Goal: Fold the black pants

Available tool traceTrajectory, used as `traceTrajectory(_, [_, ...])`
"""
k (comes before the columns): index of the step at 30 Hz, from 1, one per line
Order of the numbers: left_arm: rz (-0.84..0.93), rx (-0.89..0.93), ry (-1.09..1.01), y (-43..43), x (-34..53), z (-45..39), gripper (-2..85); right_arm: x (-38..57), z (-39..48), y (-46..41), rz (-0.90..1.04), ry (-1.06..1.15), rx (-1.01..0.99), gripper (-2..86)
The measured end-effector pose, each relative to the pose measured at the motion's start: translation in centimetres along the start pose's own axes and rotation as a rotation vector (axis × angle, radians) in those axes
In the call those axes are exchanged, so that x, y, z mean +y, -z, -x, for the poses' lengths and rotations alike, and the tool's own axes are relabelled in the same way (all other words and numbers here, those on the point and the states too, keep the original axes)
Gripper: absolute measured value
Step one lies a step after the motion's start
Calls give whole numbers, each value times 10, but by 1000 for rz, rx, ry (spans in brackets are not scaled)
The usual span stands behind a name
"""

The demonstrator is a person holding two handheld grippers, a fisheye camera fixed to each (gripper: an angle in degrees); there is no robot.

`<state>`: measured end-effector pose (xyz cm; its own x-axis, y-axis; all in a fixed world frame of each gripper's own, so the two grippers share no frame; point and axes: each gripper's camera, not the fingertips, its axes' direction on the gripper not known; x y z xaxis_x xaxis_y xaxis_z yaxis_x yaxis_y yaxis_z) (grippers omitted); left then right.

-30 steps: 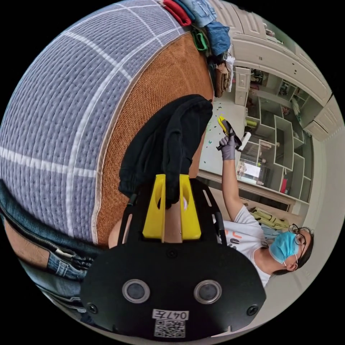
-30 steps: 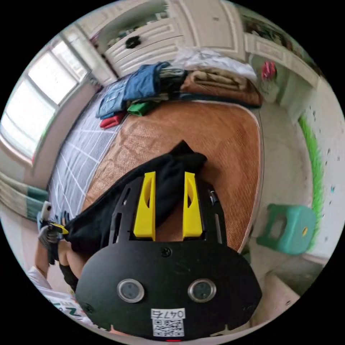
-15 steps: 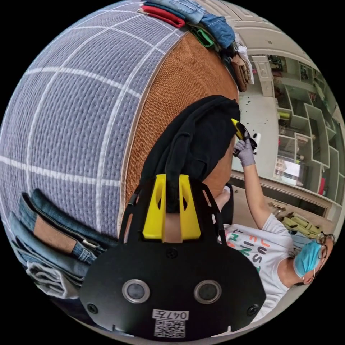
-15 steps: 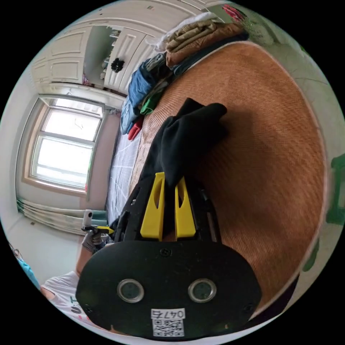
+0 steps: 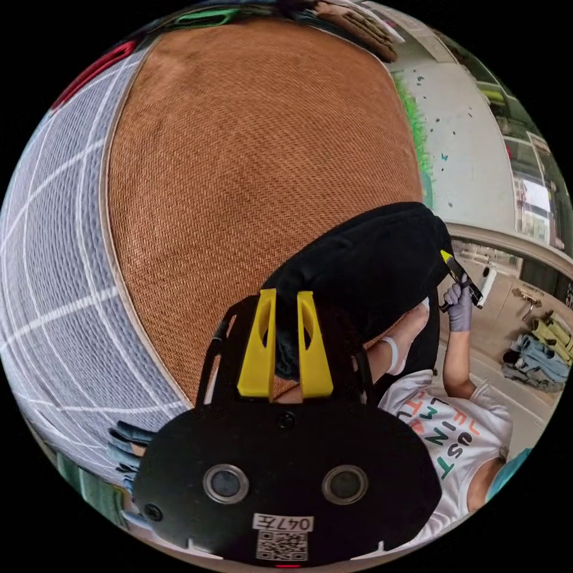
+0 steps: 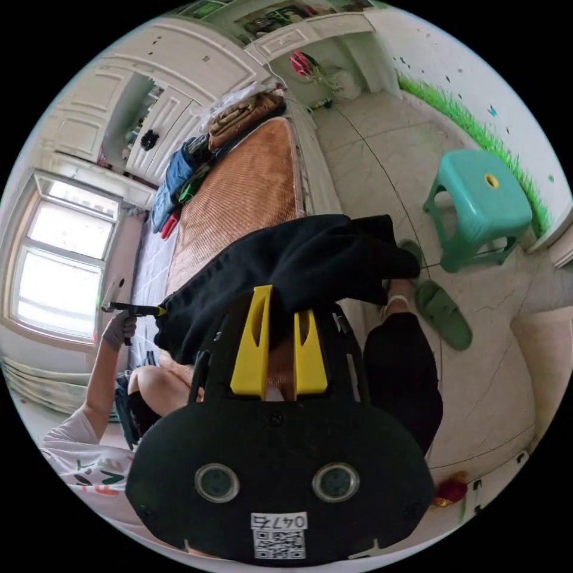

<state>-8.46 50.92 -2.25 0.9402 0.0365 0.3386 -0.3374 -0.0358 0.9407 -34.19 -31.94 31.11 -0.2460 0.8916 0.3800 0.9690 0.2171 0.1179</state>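
Observation:
The black pants [image 5: 370, 268] hang bunched between my two grippers, over the near edge of the brown woven mat [image 5: 239, 149]. My left gripper [image 5: 285, 295] is shut on one end of the dark fabric. In the right gripper view the pants [image 6: 298, 262] stretch across in front of the person's legs, and my right gripper [image 6: 282, 304] is shut on them. A gloved hand holds the right gripper [image 5: 456, 274] at the far end of the pants in the left gripper view. The left gripper [image 6: 137, 309] appears at the pants' left end in the right gripper view.
A grey checked quilt [image 5: 54, 268] lies beside the mat. Folded clothes [image 6: 179, 173] are piled at the bed's far end. A teal stool [image 6: 477, 203] and green slippers [image 6: 441, 310] sit on the tiled floor. More clothes [image 5: 537, 358] lie on the floor.
The right gripper went from open around the pants to shut on them. Both grippers then lifted the pants off the mat and drew them toward the bed's edge.

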Motion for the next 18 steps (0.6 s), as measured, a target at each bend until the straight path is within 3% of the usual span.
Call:
traceTrajectory(6, [-26, 65, 0, 34, 33, -11, 77, 21, -23, 4, -1, -55, -65, 100])
traceTrajectory(9, [-97, -26, 74, 50, 59, -3, 99, 32, -33, 4, -20, -121, -118, 127])
traceTrajectory(14, [-296, 49, -9, 80, 120, -48, 103, 52, -51, 5, -63, -278, -159, 158])
traceTrajectory(18, [-216, -85, -33, 50, 122, -77, 118, 60, -62, -3, -64, -373, -199, 163])
